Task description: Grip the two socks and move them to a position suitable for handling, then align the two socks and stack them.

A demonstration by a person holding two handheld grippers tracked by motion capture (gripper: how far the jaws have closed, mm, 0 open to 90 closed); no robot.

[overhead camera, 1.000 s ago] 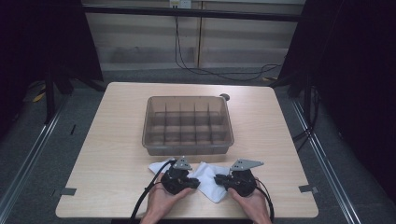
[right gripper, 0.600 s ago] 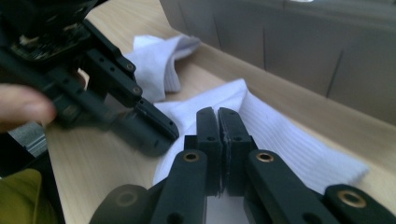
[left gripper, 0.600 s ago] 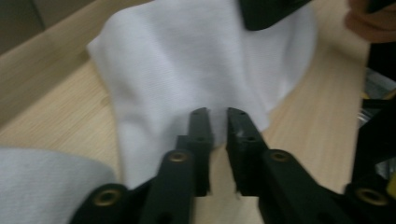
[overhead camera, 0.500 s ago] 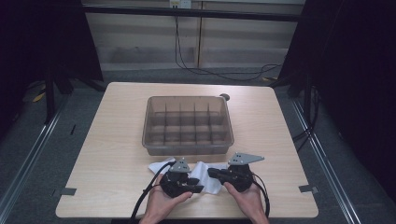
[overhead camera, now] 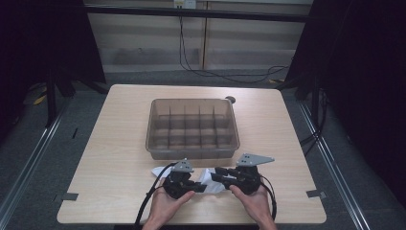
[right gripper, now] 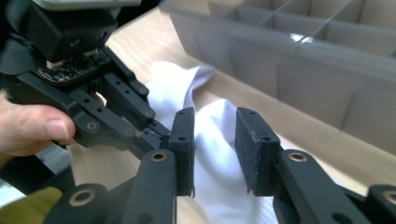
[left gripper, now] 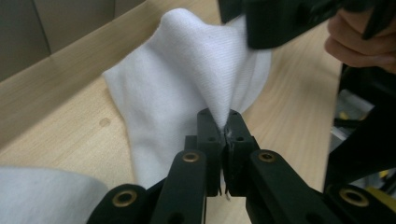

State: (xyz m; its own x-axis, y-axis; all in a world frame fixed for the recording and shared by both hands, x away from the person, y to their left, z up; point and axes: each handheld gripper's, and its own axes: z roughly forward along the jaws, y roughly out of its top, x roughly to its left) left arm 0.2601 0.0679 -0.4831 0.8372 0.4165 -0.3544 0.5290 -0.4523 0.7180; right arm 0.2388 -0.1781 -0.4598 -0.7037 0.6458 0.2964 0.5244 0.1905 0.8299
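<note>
high view: both forearms come in from the near edge of the pale wood-grain table [overhead camera: 119, 143], hands side by side and close together. the left tongs [overhead camera: 201, 186] point to the right, the right tongs [overhead camera: 216, 173] point to the left, so the two tips nearly meet over a white cloth [overhead camera: 210, 179] that lies crumpled on the table near the front edge. just behind the cloth stands a smoky translucent plastic bin [overhead camera: 194, 127], rectangular, split by dividers into small compartments. bare table lies open to either side of the hands; dark floor surrounds the table.

left gripper view: the left tongs [left gripper: 226, 128] are pinched together on a fold of the white cloth [left gripper: 187, 79], which rises from the pads in a soft peak; the weave is a fine rib knit. the jaws have just been closing, with the cloth between them. the right hand [left gripper: 359, 37] and its black gripper body sit at the top right, over the cloth's far end.

right gripper view: the right tongs [right gripper: 215, 140] stand narrowly apart, flat black pads not pressing anything, the cloth [right gripper: 219, 158] lying below the gap; the jaws have just been opening. the left hand [right gripper: 28, 126] and its gripper sit at the left. the bin's [right gripper: 299, 60] grey wall runs just beyond the cloth.
</note>
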